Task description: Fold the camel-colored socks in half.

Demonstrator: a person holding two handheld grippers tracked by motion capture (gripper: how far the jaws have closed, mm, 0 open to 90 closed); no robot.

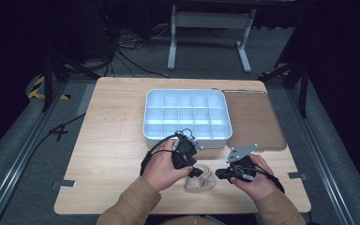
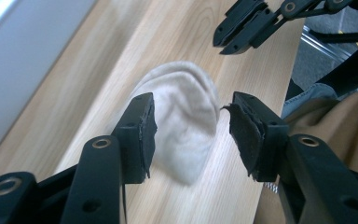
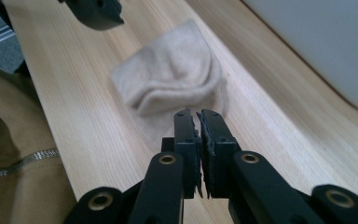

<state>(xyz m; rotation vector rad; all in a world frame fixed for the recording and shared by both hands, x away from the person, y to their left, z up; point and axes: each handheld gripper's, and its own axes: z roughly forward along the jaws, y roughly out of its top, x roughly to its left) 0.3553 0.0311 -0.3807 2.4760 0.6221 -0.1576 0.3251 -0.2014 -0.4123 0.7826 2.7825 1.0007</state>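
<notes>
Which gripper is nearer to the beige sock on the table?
Left. The left gripper is open right above the beige sock, jaws either side. The right gripper is shut, just beside the sock's edge.

Tan sleeves (image 1: 131,201), black brass-riveted claws (image 2: 191,135), trailing cables

A white divided tray (image 1: 186,114) sits at the table's (image 1: 112,140) centre. A brown mat (image 1: 255,119) lies touching it at three o'clock. Cables (image 1: 131,51) sprawl on the floor at twelve.
</notes>
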